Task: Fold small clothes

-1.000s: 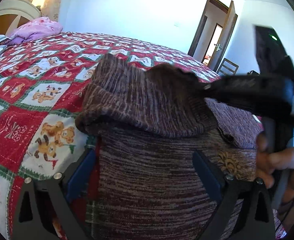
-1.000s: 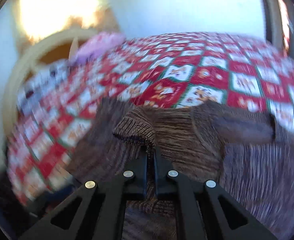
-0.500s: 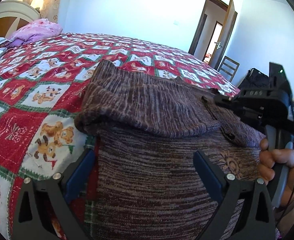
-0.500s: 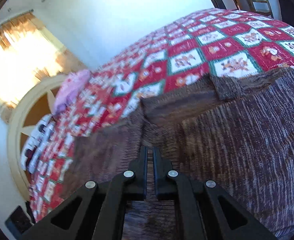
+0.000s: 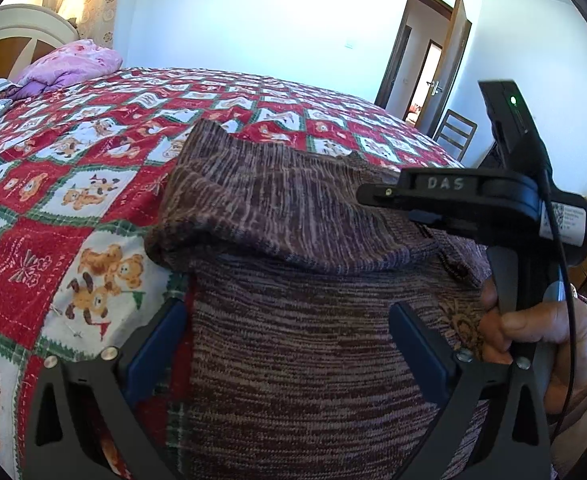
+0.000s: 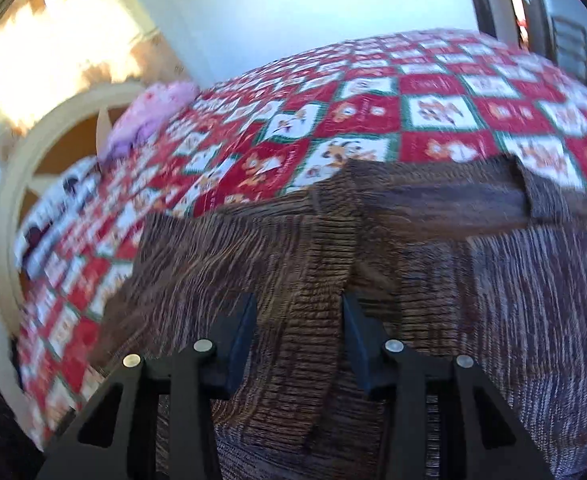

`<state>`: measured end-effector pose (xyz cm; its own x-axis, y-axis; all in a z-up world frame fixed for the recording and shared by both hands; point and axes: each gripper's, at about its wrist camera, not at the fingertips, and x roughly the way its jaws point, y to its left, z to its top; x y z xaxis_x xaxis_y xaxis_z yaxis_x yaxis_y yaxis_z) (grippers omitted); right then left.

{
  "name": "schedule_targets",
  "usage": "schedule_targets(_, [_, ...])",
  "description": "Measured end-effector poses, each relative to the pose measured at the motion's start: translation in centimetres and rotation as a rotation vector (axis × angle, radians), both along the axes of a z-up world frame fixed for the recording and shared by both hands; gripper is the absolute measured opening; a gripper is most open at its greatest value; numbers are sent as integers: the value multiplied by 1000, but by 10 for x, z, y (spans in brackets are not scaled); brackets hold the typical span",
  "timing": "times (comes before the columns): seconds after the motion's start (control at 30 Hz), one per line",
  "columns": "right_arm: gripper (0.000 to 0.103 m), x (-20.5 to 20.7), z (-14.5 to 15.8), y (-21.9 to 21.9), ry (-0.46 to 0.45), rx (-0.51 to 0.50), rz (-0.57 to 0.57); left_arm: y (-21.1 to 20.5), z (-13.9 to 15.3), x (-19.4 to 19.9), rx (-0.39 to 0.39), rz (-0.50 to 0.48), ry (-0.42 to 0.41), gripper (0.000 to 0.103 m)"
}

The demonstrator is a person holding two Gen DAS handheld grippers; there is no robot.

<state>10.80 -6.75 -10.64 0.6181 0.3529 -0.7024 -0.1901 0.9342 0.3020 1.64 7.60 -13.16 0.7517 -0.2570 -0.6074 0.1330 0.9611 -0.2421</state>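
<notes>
This is a bedroom in a home. A wide bed [image 5: 93, 184] fills most of both views, spread with a red, green and white quilt [image 5: 253, 104] printed with teddy bears. At its far end stand a curved cream and wood headboard [image 5: 17, 40], a bunched pink blanket [image 5: 73, 65] and a curtained window [image 6: 53, 40] glowing with daylight. Plain white walls [image 5: 253, 20], an open wooden door [image 5: 449, 64] and a wooden chair [image 5: 455, 132] beside it complete the room.

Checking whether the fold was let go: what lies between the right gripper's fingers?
In the right wrist view, a ribbed band of the brown knit sweater lies between the opening fingers of the right gripper.
</notes>
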Motion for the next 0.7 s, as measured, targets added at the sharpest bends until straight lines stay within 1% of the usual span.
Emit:
schedule_targets(0.03, [16,0,-1,2,1,-9,9,0,0,0,0,0,0,103])
schedule_targets(0.07, [7,0,-3,4,13,-25,11,0,0,0,-1,0,0,103])
schedule_targets(0.17, [4,-2,-1,2,1,-30,-1,0,0,0,1,0,0,103])
schedule_targets(0.3, [4,-14,22,-4,-65,-41,-20,0,0,0,0,0,-1,103])
schedule_targets(0.43, [4,-20,40,-15,-96,-120,-46,0,0,0,1,1,-1,103])
schedule_targets(0.5, [4,-15,35,-26,-63,-127,-47,0,0,0,2,1,-1,103])
schedule_targets(0.57, [4,-10,23,-30,-39,-154,-56,-1,0,0,6,2,-1,103])
schedule_targets(0.63, [4,-6,9,-28,-16,-223,-65,-1,0,1,7,1,-1,103])
schedule_targets(0.67, [4,-6,2,-27,-25,-250,-66,-1,0,1,9,2,0,103])
schedule_targets(0.7, [4,-7,2,-28,-40,-246,-73,-1,0,1,11,2,0,103])
